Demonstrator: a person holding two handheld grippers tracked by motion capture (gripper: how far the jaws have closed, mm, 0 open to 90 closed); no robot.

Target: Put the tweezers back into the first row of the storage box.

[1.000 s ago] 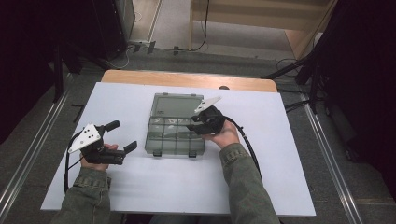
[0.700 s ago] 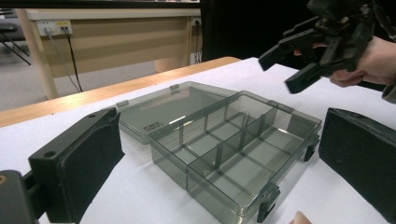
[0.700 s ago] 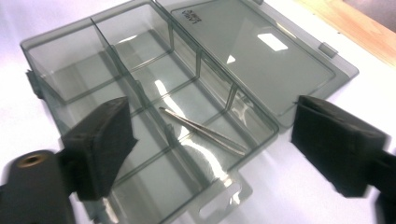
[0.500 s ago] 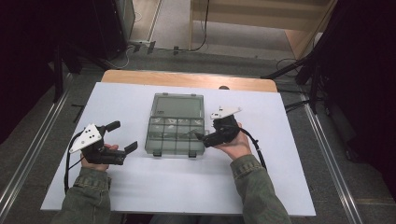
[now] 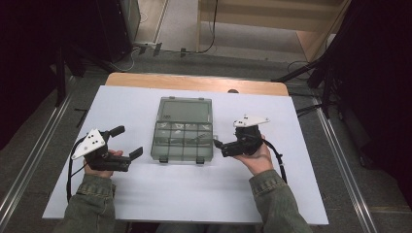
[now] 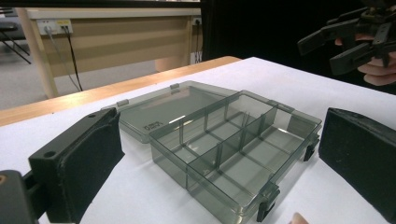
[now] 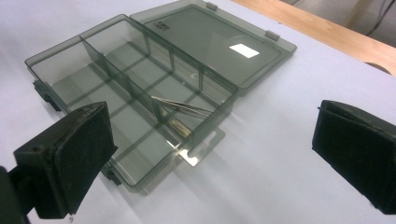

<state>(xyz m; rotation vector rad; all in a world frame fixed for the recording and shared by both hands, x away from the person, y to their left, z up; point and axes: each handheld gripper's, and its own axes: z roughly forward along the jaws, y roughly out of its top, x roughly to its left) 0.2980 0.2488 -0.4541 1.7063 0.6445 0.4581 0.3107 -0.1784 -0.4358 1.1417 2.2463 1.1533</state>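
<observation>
Item: smoky translucent plastic compartment box [image 5: 182,141], centre of the white tabletop [image 5: 145,194], lid laid open on the far side — slim metal tweezers [image 7: 180,109] lodged in a right-hand compartment. We judge placing done, closing left. Left tongs [image 5: 127,141] and right tongs [image 5: 217,144] released, flanking it.
</observation>
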